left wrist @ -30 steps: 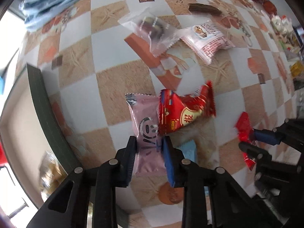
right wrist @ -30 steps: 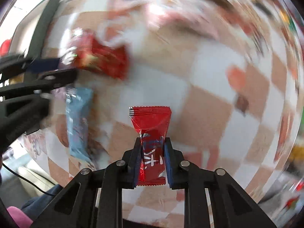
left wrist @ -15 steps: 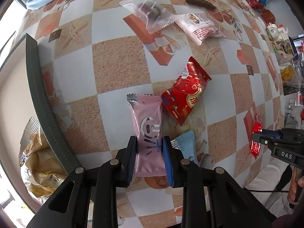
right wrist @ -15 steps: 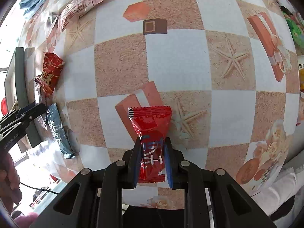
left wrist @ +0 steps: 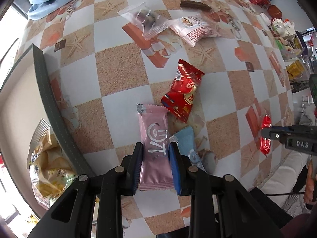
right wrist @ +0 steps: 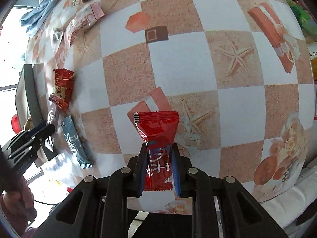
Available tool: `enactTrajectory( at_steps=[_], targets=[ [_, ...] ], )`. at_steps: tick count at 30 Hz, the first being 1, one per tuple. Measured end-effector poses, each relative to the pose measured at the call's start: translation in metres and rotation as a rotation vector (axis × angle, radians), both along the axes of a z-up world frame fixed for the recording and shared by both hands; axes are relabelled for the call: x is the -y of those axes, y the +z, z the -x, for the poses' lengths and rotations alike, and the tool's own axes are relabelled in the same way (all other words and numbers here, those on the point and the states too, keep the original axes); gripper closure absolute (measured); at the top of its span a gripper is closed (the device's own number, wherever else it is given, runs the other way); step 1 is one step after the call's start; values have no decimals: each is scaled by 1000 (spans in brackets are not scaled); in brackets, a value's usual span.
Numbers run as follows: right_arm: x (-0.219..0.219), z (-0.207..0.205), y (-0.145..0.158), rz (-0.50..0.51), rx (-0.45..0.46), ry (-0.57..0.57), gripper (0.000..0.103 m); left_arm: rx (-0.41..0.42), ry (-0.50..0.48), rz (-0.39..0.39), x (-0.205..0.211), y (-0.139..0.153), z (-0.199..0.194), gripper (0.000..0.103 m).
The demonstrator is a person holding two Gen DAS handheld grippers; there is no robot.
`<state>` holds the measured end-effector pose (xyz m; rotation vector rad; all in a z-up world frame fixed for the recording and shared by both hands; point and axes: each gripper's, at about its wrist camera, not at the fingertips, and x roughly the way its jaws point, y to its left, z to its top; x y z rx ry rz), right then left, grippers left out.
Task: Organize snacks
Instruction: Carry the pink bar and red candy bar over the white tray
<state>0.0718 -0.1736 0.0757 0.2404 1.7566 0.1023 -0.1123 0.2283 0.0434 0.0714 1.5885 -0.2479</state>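
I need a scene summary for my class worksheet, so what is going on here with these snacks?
A person is sorting wrapped snacks on a checkered tablecloth, with hand-held tongs in each hand. The left tongs are clamped on a pink packet, held above the cloth. The right tongs grip a small red packet, also lifted. A larger red packet and a blue packet lie on the table. At the left edge sits a dark-rimmed box with a yellow snack bag inside.

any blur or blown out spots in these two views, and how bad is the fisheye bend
Left wrist view: sharp, window edge at left blown out, checkered tablecloth bulging strongly. Right wrist view: sharp on the red packet, overexposed at left edge, tiles bowed outward, dark vignette in corners.
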Motion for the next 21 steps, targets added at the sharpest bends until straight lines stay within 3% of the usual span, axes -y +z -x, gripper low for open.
enactTrajectory(
  at_steps=[13,16,17,18,20,21],
  targets=[
    [-18,-24,22,2,21,61,80,25,85,30,-37,22,7,78],
    [-25,-28,28,10,25,92,80,-33,105,37,-42,10,13,76],
    [-27,-29,30,12,27,98,80,-55,104,31,-43,0,14,67],
    [-28,-29,32,15,28,105,80,-68,102,23,-37,-14,12,49],
    [-31,-28,36,21,32,116,80,-67,92,-1,-33,-22,13,34],
    [-32,-28,38,25,34,124,80,-72,86,-12,-31,-26,14,34]
  ],
)
